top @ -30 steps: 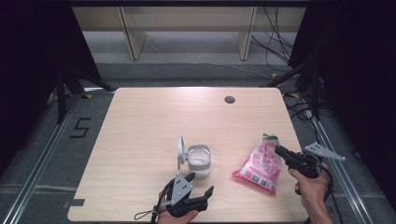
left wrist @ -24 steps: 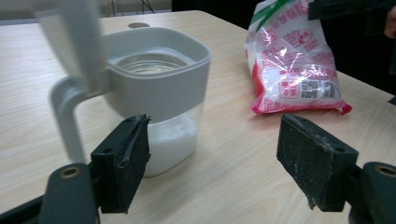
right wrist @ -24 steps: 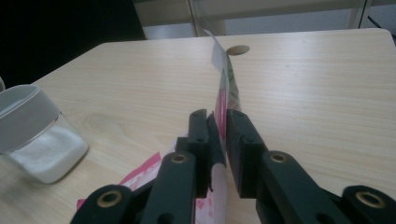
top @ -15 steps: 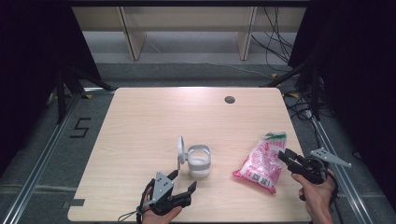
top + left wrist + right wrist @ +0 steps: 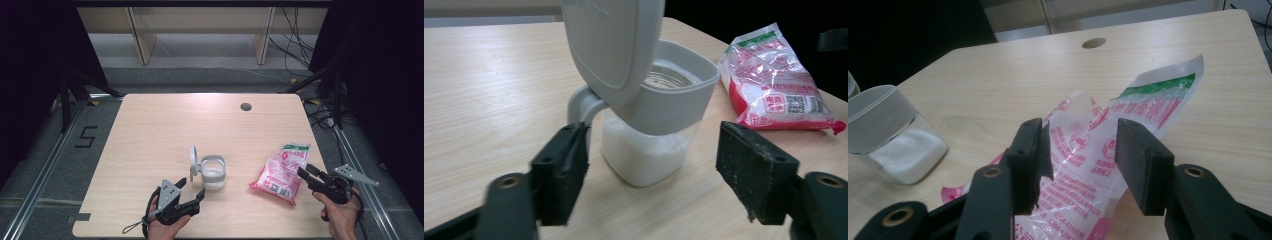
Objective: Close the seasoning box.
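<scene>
Left gripper (image 5: pixel 191 192) has pulled back toward the near edge, now sitting just short of the sugar jar (image 5: pixel 213 173), jaws spread wide, lid (image 5: pixel 193 159) standing upright; right gripper (image 5: pixel 304 172) is hovering at the pink sachet's (image 5: pixel 281 171) near-right edge, jaws parted, gripping nothing.

Light wooden table (image 5: pixel 165 130) bears a jar (image 5: pixel 213 174); pink bag (image 5: pixel 280 172) beside.

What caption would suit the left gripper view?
Open left claw facing a flip-lid jar part full of white grains, pink bag behind.
</scene>
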`<state>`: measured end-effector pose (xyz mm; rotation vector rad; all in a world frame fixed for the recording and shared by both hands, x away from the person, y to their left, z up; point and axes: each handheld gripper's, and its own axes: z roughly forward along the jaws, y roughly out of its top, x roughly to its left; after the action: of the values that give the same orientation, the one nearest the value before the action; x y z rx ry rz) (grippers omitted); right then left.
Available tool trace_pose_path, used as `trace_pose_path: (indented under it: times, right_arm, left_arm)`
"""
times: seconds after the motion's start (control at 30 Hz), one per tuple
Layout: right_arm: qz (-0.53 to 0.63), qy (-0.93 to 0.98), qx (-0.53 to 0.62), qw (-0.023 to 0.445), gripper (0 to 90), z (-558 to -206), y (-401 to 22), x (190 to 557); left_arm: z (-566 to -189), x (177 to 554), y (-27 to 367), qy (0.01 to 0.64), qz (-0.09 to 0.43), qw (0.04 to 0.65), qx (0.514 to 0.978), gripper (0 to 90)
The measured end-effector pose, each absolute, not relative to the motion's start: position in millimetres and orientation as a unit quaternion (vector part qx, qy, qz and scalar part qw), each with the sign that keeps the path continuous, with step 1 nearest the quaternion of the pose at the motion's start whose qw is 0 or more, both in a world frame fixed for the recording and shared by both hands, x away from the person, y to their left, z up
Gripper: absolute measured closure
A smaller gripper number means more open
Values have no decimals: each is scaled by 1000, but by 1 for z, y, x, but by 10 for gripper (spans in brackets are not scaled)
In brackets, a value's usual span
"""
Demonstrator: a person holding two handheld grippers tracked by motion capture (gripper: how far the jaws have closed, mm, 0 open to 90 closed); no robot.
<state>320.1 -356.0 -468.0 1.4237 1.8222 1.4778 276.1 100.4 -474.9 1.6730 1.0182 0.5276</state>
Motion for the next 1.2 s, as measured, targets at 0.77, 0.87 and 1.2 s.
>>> trace_pose_path:
  times: [0.77, 0.87, 1.2]
  right_arm:
    - [529, 676, 477, 187, 471, -468, -337, 302]
    - [536, 677, 468, 188, 471, -468, -337, 301]
    - [531, 677, 477, 182, 471, -466, -334, 291]
  left_arm:
    - [-473, 296, 119, 409, 286, 519, 694, 822]
    - [-472, 301, 120, 408, 286, 520, 694, 863]
    - [-467, 311, 121, 402, 284, 516, 701, 891]
